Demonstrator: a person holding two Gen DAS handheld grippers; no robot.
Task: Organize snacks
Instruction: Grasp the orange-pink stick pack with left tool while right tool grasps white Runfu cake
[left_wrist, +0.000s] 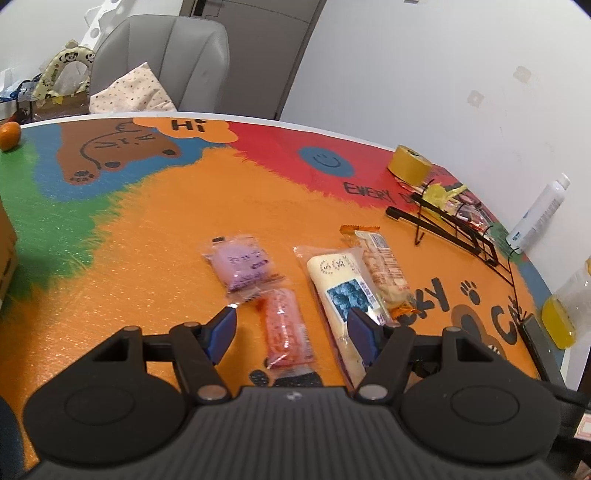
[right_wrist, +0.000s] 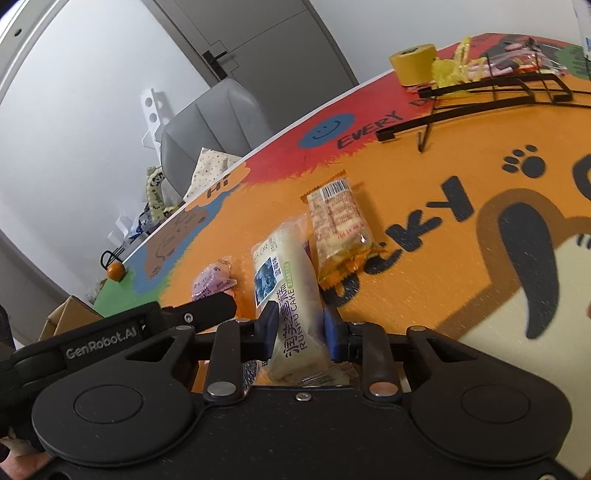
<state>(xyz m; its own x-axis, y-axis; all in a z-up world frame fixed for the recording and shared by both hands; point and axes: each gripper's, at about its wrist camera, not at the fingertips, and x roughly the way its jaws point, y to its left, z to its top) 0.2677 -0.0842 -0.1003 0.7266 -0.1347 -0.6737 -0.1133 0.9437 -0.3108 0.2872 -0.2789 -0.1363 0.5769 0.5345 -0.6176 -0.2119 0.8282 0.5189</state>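
Observation:
Several wrapped snacks lie on the colourful table. A purple pack (left_wrist: 242, 264) and a pink-red pack (left_wrist: 286, 328) lie at the left. A long white Runfu cake pack (left_wrist: 341, 291) and an orange cracker pack (left_wrist: 384, 267) lie at the right. My left gripper (left_wrist: 291, 326) is open, its jaws on either side of the pink-red pack. My right gripper (right_wrist: 300, 328) is shut on the near end of the white cake pack (right_wrist: 291, 295). The orange cracker pack (right_wrist: 340, 229) lies just right of it. The purple pack (right_wrist: 212, 278) sits beyond the left gripper's arm.
A black wire rack (left_wrist: 458, 230) holding yellow and red snacks stands at the back right, also in the right wrist view (right_wrist: 491, 96). A yellow tape roll (left_wrist: 409, 165), a white tube (left_wrist: 539, 214), a juice bottle (left_wrist: 565, 314), an orange (left_wrist: 10, 136), a cardboard box (left_wrist: 5, 251) and a grey chair (left_wrist: 162, 62) surround the table.

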